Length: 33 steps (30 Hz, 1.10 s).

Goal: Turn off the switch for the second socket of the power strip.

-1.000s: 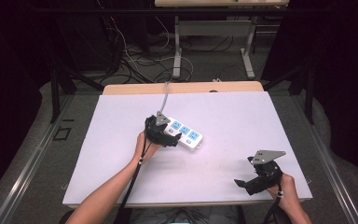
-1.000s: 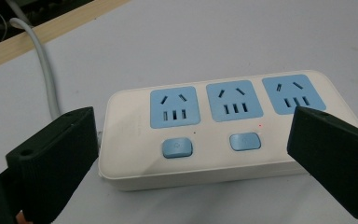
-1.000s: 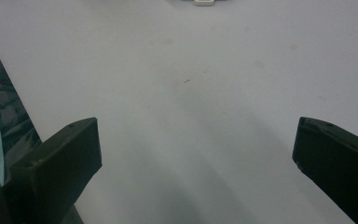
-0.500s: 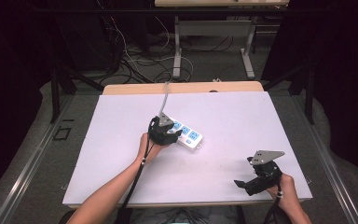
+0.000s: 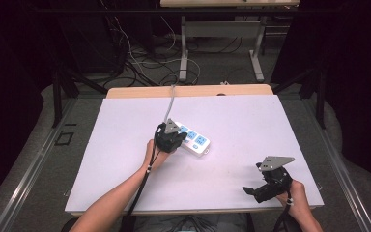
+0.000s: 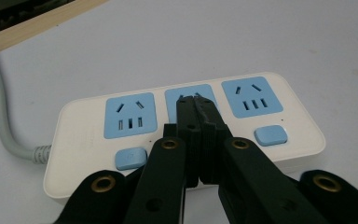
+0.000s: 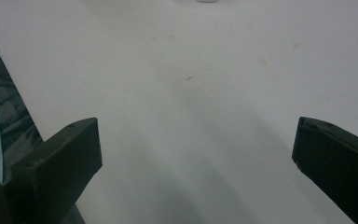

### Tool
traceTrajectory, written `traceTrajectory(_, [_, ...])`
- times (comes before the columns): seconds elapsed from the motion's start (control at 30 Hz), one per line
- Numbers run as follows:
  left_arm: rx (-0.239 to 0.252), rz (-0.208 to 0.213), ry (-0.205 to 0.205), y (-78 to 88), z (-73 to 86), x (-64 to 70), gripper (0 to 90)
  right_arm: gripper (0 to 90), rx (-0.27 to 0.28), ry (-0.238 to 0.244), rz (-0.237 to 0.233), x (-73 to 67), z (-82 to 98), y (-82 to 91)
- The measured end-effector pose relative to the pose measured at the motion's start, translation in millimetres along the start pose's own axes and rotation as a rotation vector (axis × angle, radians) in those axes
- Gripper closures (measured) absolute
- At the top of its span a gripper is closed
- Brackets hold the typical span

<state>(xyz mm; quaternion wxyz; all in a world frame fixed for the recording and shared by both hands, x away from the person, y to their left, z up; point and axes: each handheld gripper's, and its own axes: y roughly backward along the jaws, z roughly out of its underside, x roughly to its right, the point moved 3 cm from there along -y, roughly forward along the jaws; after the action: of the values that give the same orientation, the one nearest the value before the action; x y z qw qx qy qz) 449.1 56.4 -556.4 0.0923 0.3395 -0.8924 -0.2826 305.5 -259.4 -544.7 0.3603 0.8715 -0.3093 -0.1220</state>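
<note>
Left jaws: clenched tip to tip with nothing between them, having just been closing; tips of the left gripper point(image 6: 195, 100) set over the middle socket of the power strip point(image 6: 84, 135), whether touching it or hovering just above cannot be told.
Middle socket point(image 6: 189, 93): blue face, straight under the tips, largely hidden by them.
Left-hand socket point(image 6: 130, 115): just beside the jaws on their left, slots unobstructed.
Right-hand socket point(image 6: 252, 96): just beside the jaws on their right, slots unobstructed.
Blue buttons: one point(image 6: 131, 158) close beside the left jaw's base, one point(image 6: 271, 136) just right of the right jaw.
Strip body: white, lying flat on the white table point(image 6: 307, 42), reaching past the jaws on both sides.
Grey cable point(image 6: 2, 121): leaves the strip's end well left of the jaws and curves off toward the table's wooden edge.
High view, left side: left gripper point(image 5: 171, 137) over the near-left end of the power strip point(image 5: 196, 142), grey plate on top, left hand point(image 5: 150, 153) behind it.
Right jaws: released, standing wide apart, only bare table between them in the right gripper view point(image 7: 193, 154).
High view, right side: right gripper point(image 5: 256, 192) near the table's front right corner, well apart from the strip, held by the right hand point(image 5: 293, 193).
</note>
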Motion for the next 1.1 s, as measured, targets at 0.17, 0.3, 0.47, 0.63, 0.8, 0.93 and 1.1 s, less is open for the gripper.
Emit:
traceTrajectory(0.17, [0.004, 0.01, -0.004, -2.0, 1.4, 1.6, 89.9, 0.7, 0.001, 0.001, 0.002, 0.1, -0.1, -0.6])
traceTrajectory(0.3, [0.002, 0.013, -0.008, -3.2, 3.7, 3.1, 89.9, 0.7, 0.0, 0.002, 0.001, 0.0, -0.1, -0.3])
traceTrajectory(0.47, [0.002, 0.005, -0.027, -8.6, 6.5, 4.6, 89.9, 0.7, 0.0, 0.009, 0.009, 0.5, -0.2, -0.2])
traceTrajectory(0.63, [-0.004, 0.001, -0.012, -9.4, 7.5, 4.2, 89.9, 0.8, -0.002, 0.006, 0.002, -0.2, 0.1, -0.6])
traceTrajectory(0.8, [0.002, 0.006, -0.023, -10.0, 7.6, 4.9, 89.9, 0.8, 0.002, 0.007, 0.004, -0.1, -0.2, -1.1])
traceTrajectory(0.93, [0.005, 0.005, -0.028, -10.0, 8.0, 5.1, 90.0, 0.8, -0.001, 0.002, 0.005, -0.3, 0.0, -0.6])
traceTrajectory(1.1, [0.004, -0.003, -0.049, -10.0, 8.0, 5.6, 90.0, 0.8, -0.002, -0.001, 0.005, -0.3, 0.1, -0.5])
